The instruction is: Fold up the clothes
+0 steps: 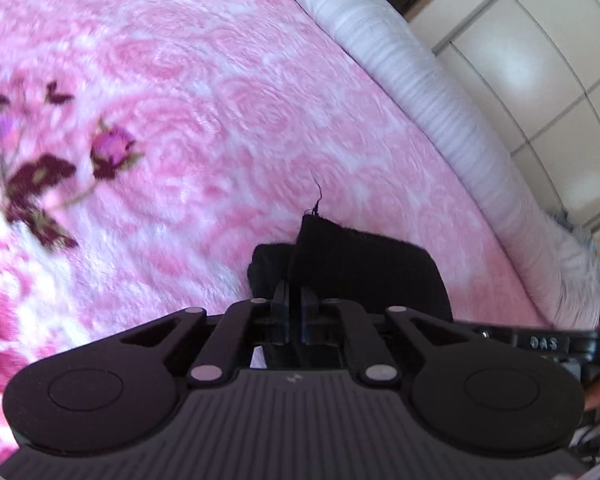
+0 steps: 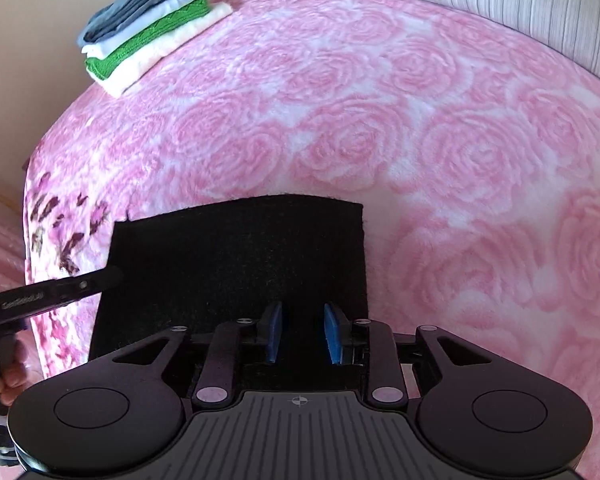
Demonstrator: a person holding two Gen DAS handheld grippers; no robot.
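black cloth [image 2: 236,264], folded to a flat rectangle, lies on the pink rose blanket [image 2: 440,152] near the bed's near edge. left gripper [image 1: 296,300] pinches an upturned edge of it, jaws nearly together. right gripper [image 2: 302,334] hangs over the cloth with blue pads apart, gripping nothing. a stack of folded clothes [image 2: 148,32] sits at the far corner
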